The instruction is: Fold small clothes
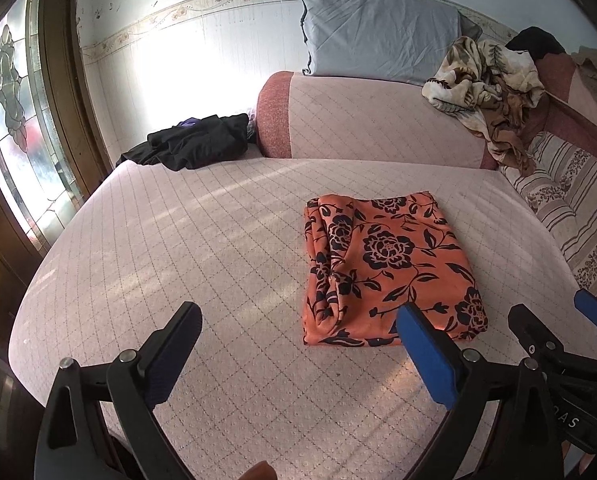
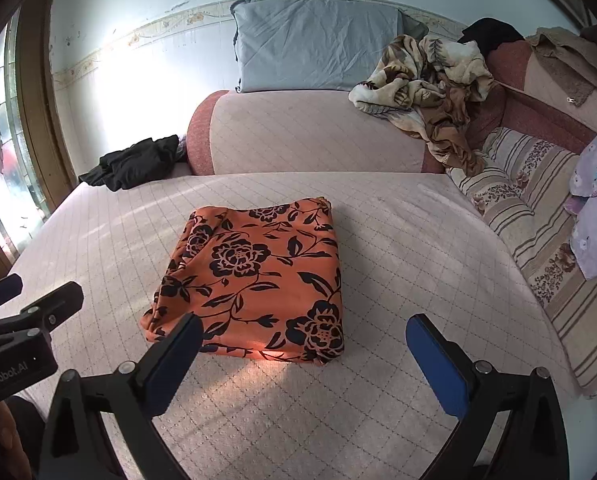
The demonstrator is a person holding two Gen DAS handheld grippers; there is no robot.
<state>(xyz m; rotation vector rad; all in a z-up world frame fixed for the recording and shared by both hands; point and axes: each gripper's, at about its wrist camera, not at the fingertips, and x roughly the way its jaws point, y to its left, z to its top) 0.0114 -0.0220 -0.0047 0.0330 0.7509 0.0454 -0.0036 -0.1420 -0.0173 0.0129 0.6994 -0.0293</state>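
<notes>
One folded orange garment (image 2: 254,280) lies free; two hand-held grippers, left (image 1: 298,344) and right (image 2: 302,360), gape; perhaps one black heap (image 1: 194,142).

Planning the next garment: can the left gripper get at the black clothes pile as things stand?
Probably yes. The left gripper is open and holds nothing, and bare quilted cover lies between it and the black clothes pile. The folded orange floral cloth sits off to the right.
</notes>
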